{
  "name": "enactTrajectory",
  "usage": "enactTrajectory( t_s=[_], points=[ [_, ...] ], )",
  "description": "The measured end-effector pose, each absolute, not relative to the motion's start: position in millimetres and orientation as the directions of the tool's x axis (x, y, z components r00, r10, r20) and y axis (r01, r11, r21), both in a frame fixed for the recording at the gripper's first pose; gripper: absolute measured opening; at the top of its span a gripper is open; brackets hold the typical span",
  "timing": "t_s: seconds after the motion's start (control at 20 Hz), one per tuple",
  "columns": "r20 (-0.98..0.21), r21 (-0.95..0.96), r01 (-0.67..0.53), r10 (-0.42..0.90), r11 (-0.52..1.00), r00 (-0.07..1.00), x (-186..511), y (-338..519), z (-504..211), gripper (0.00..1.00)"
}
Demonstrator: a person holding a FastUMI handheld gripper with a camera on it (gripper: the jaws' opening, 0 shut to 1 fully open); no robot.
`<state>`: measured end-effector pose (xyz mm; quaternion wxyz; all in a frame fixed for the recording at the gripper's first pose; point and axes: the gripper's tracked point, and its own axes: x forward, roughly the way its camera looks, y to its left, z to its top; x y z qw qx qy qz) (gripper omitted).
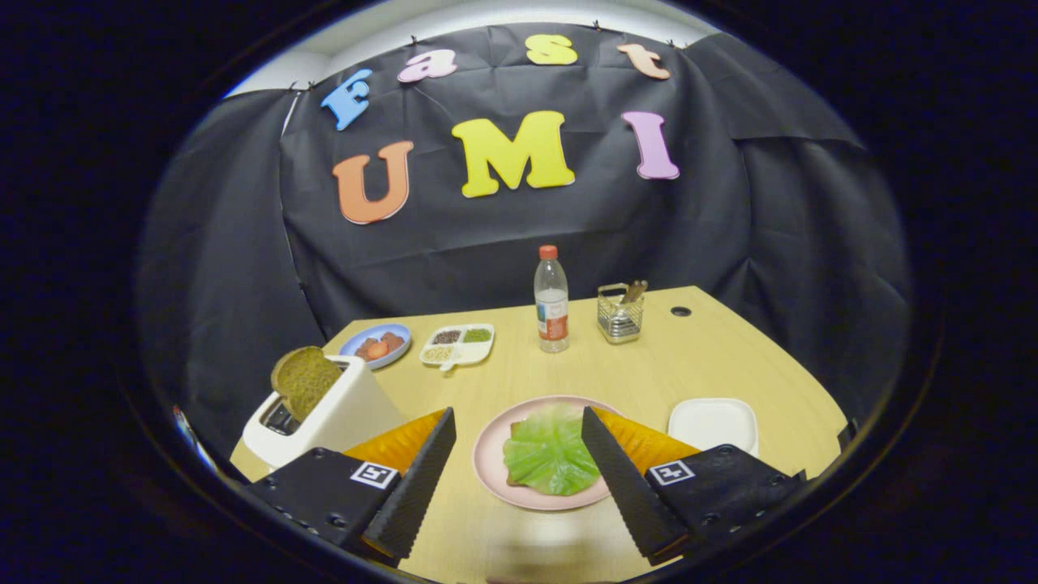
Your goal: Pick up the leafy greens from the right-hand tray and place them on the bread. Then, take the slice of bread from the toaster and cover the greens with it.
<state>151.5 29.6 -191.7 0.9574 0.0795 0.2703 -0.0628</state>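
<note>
Bare bench [519,369] lies open between the pink plate [486,454] and the water bottle [551,300], while the white toaster [340,418] with its upright bread slice [304,380] crowds the left side

Parted tongs [519,426] flanking plated greens [550,453]

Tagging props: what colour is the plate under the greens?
Pale pink plate, with green greens on it, seen in the gripper view between the open hand-held gripper fingers.

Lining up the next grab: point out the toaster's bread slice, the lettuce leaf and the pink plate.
Bread slice [304,380]: gripper view, its brown face.
Lettuce leaf [549,454]: gripper view, leaf centre.
Pink plate [488,448]: gripper view, bare rim.
</note>
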Motion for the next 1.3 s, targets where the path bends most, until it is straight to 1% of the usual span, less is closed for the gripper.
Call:
enactTrajectory(
  t_s=[0.25, 0.6, 0.75, 1.0, 1.1, 1.2, 1.3],
  points=[
    [-0.462, 0.092, 0.106, -0.051, 0.99, 0.885, 157, 83, -153, 0.96],
    [-0.409, 0.062, 0.046, -0.016, 0.997, 0.912, 187, 162, -130, 0.96],
    [-0.416, 0.027, 0.053, -0.037, 0.998, 0.908, 202, 189, -141, 0.97],
    [-0.458, 0.014, 0.01, -0.003, 1.0, 0.889, 228, 239, -170, 0.96],
    [-0.479, -0.011, 0.023, -0.025, 1.0, 0.877, 235, 244, -182, 0.97],
    [-0.517, -0.058, 0.052, -0.075, 0.997, 0.853, 238, 244, -197, 0.96],
    [-0.557, -0.092, 0.031, -0.078, 0.995, 0.827, 244, 253, -212, 0.96]
  ],
)
